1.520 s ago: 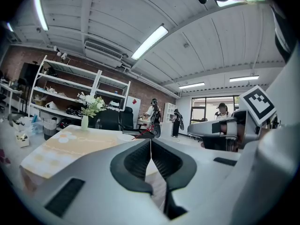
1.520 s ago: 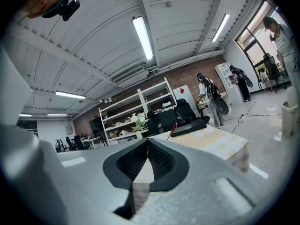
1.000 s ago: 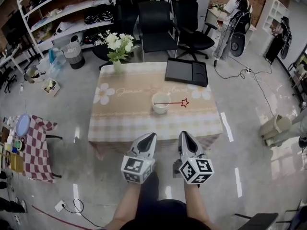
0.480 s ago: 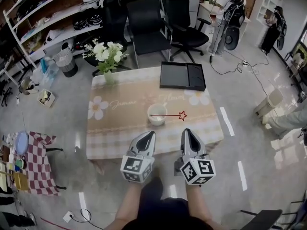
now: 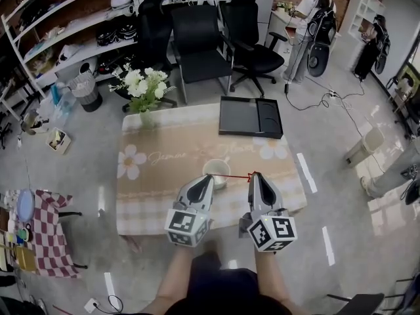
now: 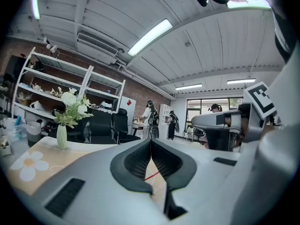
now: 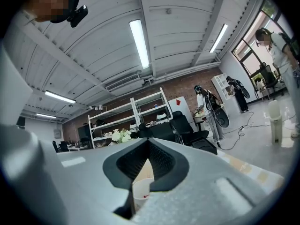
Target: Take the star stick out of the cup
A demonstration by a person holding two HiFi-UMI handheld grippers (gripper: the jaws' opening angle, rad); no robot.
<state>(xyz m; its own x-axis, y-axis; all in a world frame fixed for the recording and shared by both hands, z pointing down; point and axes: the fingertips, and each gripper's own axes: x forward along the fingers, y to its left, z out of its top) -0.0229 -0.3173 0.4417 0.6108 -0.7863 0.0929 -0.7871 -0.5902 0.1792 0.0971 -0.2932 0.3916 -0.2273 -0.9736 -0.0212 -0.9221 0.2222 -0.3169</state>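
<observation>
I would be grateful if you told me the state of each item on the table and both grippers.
Star stick: resting in cup, star end poking out.
Cup: upright.
Black tray: empty.
Vase: upright, holding flowers.
Left gripper: shut, empty.
Right gripper: shut, empty.

The right tool [image 7: 149, 143] fills the lower frame, jaws closed together with nothing gripped. Through the gap beneath their tips, low centre, shows a white cup [image 7: 140, 191].

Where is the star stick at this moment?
Head view: the star stick rests across the white cup near the table's middle, its star end sticking out to the right, just by the tip of the right gripper.
</observation>
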